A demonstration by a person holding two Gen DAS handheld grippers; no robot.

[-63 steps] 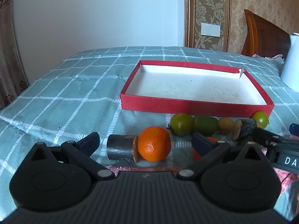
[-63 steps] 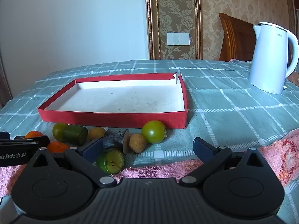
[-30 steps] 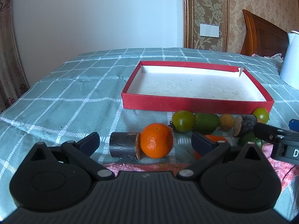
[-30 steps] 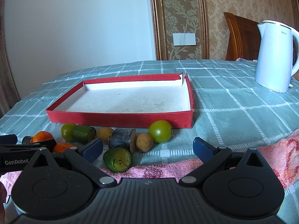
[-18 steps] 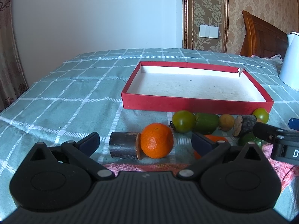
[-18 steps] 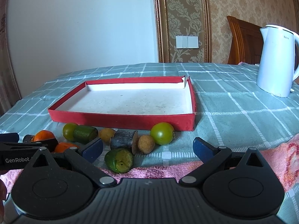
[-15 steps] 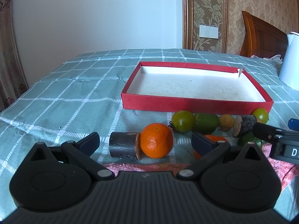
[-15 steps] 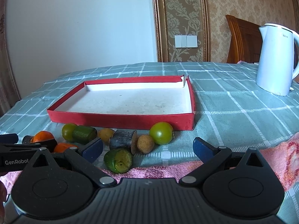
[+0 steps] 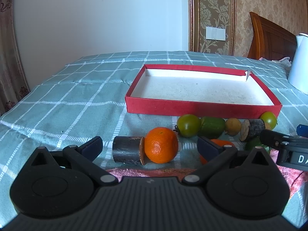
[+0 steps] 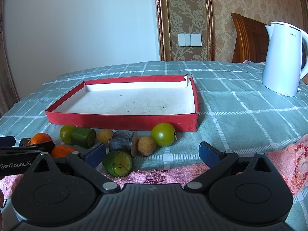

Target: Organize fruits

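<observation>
Fingers spread wide on both grippers, nothing held between them.

The left gripper [image 9: 149, 147] is levelled at the orange [image 9: 161, 145] at lower centre of its view, which touches a dark bark-covered stub [image 9: 128, 152]. The right gripper [image 10: 152, 153] is levelled at a cut green piece [image 10: 117, 163] at lower centre, with a green tomato [image 10: 163, 134] and a small brown fruit [image 10: 146, 146] just beyond. The red tray [image 10: 123, 119] is seen empty at mid-frame. The orange is judged light, firm and prone to rolling, best taken across its widest middle; the tomato is judged smooth, soft and easily bruised.
</observation>
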